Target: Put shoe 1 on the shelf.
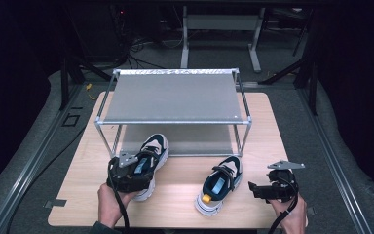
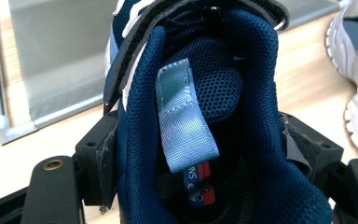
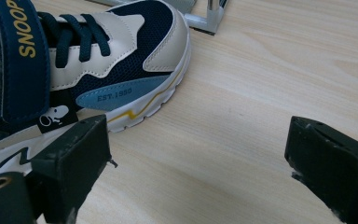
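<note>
Two shoes sit low in the frame before the rack (image 1: 175, 95): the left gripper (image 1: 126, 176) clamps the left shoe (image 1: 152, 153) by its heel, presumably for lifting, while the right gripper (image 1: 265, 189) gapes beside the right shoe (image 1: 219, 187).

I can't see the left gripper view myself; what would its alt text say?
A navy mesh shoe seen from behind its heel, held between the left gripper's two black jaws, with a pale blue pull loop hanging over the opening. Behind it lie the wooden table, part of a metal shoe rack at left, and a second shoe's white sole at right.
</note>
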Demonstrator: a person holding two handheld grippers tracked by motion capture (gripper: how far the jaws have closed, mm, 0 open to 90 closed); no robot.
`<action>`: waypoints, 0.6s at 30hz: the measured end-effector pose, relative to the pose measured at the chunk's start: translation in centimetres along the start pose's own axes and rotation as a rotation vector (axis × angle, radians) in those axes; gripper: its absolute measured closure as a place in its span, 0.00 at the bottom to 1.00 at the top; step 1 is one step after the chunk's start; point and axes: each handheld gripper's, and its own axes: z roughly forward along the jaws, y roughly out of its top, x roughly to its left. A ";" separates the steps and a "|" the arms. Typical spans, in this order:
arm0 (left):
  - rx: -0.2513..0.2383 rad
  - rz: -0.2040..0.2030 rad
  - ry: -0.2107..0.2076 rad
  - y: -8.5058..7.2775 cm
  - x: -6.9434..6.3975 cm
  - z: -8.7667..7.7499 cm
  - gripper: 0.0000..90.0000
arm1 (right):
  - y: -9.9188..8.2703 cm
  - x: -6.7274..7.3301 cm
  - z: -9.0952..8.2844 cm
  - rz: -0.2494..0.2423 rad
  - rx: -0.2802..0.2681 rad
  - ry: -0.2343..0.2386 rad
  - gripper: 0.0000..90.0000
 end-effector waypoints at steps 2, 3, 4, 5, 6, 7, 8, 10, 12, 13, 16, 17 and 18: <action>-0.008 -0.006 0.008 0.3 -0.1 0.5 0.28 | -0.1 -0.1 0.0 -0.005 0.005 -0.001 0.07; -0.010 -0.015 0.005 0.4 -0.1 0.8 0.28 | -0.1 -0.1 0.0 0.001 0.006 0.003 0.07; -0.011 -0.014 0.011 0.5 -0.1 1.2 0.28 | -0.2 -0.1 0.1 0.001 0.007 0.008 0.07; -0.011 -0.018 0.014 0.7 -0.2 1.5 0.28 | -0.2 -0.1 0.1 0.003 0.003 -0.001 0.07; -0.013 -0.021 0.012 0.9 -0.2 1.9 0.28 | -0.2 -0.2 0.2 0.002 0.004 0.002 0.07; -0.013 -0.026 0.010 1.1 -0.2 2.2 0.28 | -0.2 -0.2 0.2 0.003 0.007 0.002 0.07; -0.012 -0.029 0.012 1.3 -0.2 2.6 0.28 | -0.2 -0.2 0.2 0.001 0.005 0.000 0.07; -0.015 -0.032 0.018 1.8 -0.3 3.2 0.28 | -0.2 -0.2 0.1 0.002 0.001 0.000 0.07; -0.015 -0.026 0.025 2.3 -0.5 3.8 0.28 | -0.2 -0.1 0.1 0.001 -0.002 -0.004 0.07; -0.019 -0.033 0.025 2.6 -0.5 4.2 0.28 | -0.1 -0.1 0.1 0.002 0.001 -0.001 0.07; -0.010 -0.036 0.040 3.3 -0.7 5.6 0.28 | -0.1 -0.1 0.0 0.000 0.010 0.002 0.07; -0.012 -0.041 0.043 3.4 -0.7 6.0 0.28 | -0.1 -0.1 0.0 -0.001 0.009 0.003 0.07; -0.011 -0.039 0.054 3.7 -0.8 6.4 0.28 | 0.0 -0.1 0.0 -0.001 0.010 0.001 0.07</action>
